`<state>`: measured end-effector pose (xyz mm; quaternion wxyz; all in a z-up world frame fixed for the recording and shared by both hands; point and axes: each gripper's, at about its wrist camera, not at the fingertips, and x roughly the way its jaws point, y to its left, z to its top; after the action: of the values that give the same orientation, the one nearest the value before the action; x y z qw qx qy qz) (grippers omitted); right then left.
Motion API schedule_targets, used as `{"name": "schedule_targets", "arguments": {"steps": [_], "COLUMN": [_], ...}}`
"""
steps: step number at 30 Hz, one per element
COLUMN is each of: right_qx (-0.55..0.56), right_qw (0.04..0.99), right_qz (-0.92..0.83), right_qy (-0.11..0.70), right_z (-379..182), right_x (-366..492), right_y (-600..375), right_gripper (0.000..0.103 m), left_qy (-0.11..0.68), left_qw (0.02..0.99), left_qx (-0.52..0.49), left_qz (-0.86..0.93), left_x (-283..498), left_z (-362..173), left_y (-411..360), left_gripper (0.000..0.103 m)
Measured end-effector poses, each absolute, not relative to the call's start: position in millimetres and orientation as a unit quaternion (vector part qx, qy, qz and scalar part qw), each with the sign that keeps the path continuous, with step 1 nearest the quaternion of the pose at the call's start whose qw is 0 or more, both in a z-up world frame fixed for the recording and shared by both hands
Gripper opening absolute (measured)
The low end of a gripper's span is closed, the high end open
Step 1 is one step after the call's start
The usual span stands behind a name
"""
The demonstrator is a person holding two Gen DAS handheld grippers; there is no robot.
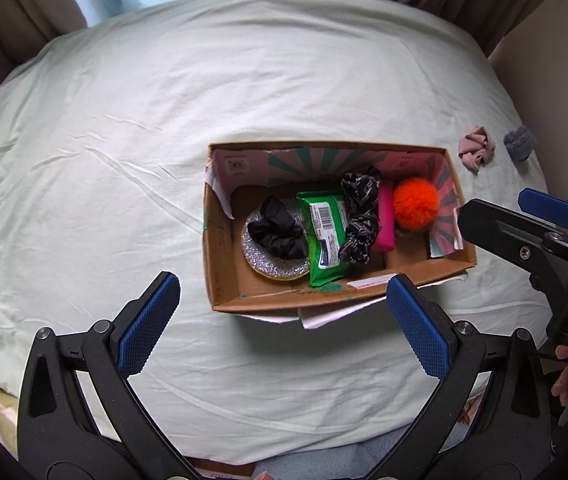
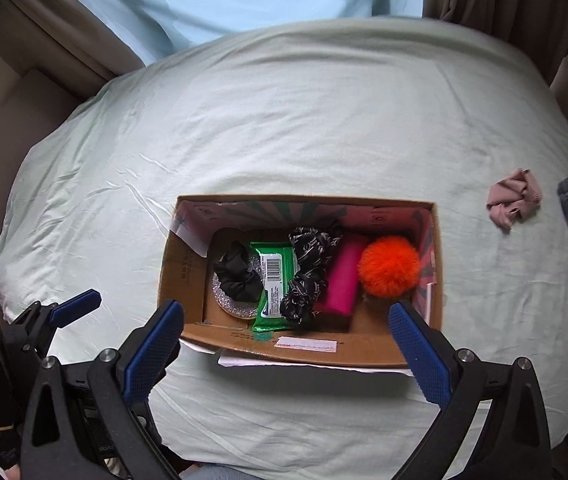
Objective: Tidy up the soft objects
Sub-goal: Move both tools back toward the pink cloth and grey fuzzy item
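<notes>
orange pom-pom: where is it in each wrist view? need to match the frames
Left wrist: orange pom-pom sits right of centre, at the right end of the cardboard box, beside the pink pouch.
Right wrist: orange pom-pom sits right of centre and lower, same end of the cardboard box.
Shared landmark: the green wipes pack with its barcode label.

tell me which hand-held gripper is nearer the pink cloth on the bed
Right. The right hand-held gripper hovers open at the box's near wall, the pink cloth off to its right. The left hand-held gripper, also open, sits further left.
</notes>
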<state>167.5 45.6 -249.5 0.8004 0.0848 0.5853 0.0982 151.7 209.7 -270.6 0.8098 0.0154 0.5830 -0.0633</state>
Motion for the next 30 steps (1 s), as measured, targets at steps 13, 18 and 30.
{"name": "schedule_targets", "arguments": {"steps": [13,18,30], "right_qx": [0.065,0.056,0.044], "right_qw": [0.885,0.909,0.940], "right_qz": [0.047,0.017,-0.018], "right_qy": [0.459,0.413,0.338], "right_z": [-134.7,-103.6,-82.1], "right_x": [96.5,63.0,12.5], "right_y": [17.2,-5.4,-73.9], "right_gripper": [0.102,0.102,0.102], "left_qy": [0.472,0.422,0.373], "left_qw": [0.880,0.905,0.926], "left_qx": [0.006,0.030,0.023], "left_qz": [-0.050,-0.042,-0.057], "left_x": [102.3,72.8,46.6], "left_z": [-157.9,-122.3,-98.0], "left_y": [215.1,199.0,121.4], "left_gripper": [0.103,0.103,0.103]}}
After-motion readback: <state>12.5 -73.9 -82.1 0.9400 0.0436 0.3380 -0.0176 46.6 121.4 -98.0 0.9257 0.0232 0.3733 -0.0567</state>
